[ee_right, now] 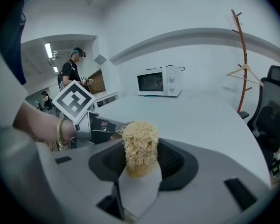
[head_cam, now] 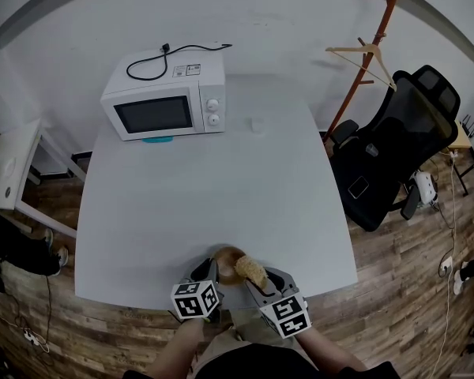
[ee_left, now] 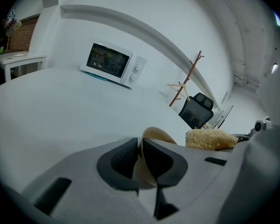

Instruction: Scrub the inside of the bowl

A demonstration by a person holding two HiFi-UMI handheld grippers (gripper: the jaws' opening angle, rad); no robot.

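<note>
A tan wooden bowl (head_cam: 227,257) sits near the front edge of the white table (head_cam: 213,196). My left gripper (head_cam: 213,270) is shut on the bowl's near left rim. In the left gripper view the thin rim of the bowl (ee_left: 155,136) runs between the two dark pads (ee_left: 120,158) of the left gripper (ee_left: 141,156). My right gripper (head_cam: 254,279) is shut on a straw-coloured loofah scrubber (head_cam: 250,270), which hangs over the bowl's right side. In the right gripper view the scrubber (ee_right: 140,143) stands upright between the jaws of the right gripper (ee_right: 140,161), with the left gripper (ee_right: 99,128) just to its left.
A white microwave (head_cam: 166,95) with a black cable on top stands at the table's back left. A black office chair (head_cam: 395,148) and a wooden coat rack (head_cam: 363,61) are off to the right. A small white side table (head_cam: 12,168) is at left. A person (ee_right: 74,66) stands far behind.
</note>
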